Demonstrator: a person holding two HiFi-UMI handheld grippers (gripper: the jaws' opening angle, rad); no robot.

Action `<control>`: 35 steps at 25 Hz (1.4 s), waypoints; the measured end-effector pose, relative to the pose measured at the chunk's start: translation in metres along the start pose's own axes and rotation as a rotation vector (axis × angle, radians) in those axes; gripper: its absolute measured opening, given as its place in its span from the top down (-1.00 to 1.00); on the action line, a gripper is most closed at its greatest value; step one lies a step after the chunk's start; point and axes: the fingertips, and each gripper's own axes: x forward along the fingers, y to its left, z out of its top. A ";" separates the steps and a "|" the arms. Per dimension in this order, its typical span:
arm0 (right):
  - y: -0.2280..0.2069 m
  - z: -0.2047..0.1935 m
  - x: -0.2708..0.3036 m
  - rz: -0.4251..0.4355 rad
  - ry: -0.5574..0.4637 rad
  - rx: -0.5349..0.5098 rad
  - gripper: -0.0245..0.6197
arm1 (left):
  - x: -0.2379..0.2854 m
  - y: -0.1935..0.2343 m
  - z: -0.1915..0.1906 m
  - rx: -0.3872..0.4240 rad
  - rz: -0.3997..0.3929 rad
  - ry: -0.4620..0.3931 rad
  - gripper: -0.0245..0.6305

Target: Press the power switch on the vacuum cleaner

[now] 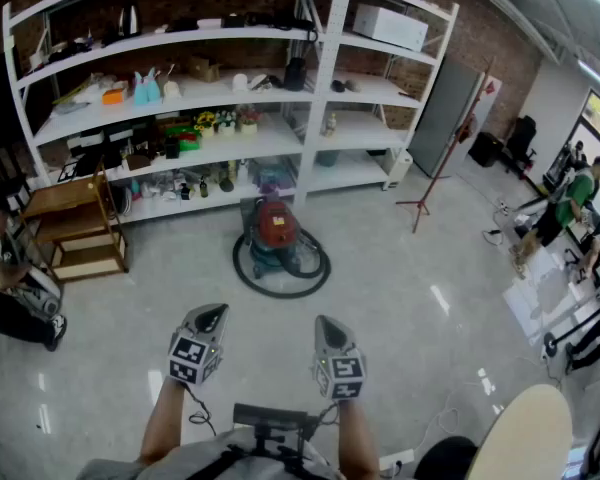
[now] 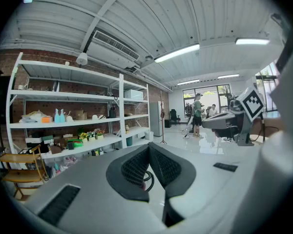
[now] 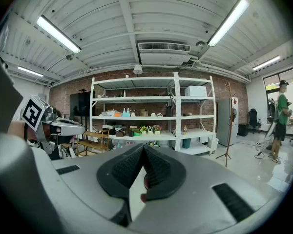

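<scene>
One vacuum cleaner (image 1: 276, 230): red top, teal body, one black hose (image 1: 280, 286) ringing it, on floor (image 1: 400, 298) at 12 o'clock. Left gripper (image 1: 209, 318), right gripper (image 1: 326, 325): jaws together, empty.

Vacuum cleaner (image 1: 277, 236) on floor (image 1: 400, 298), well ahead of left gripper (image 1: 211, 316) and right gripper (image 1: 328, 326), centred between them. Shelving (image 1: 320, 98) behind it.

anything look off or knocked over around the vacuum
Nothing stands out. The vacuum cleaner stands upright in front of the shelves, its hose looped neatly round it, and nothing is spilled nearby.
</scene>
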 end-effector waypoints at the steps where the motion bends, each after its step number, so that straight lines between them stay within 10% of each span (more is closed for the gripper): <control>1: 0.000 0.001 0.001 0.001 0.000 -0.001 0.90 | 0.001 0.001 0.000 0.000 0.000 0.002 0.90; 35: 0.050 0.000 0.042 -0.031 0.005 0.043 0.89 | 0.000 0.060 -0.009 -0.013 -0.044 -0.010 0.90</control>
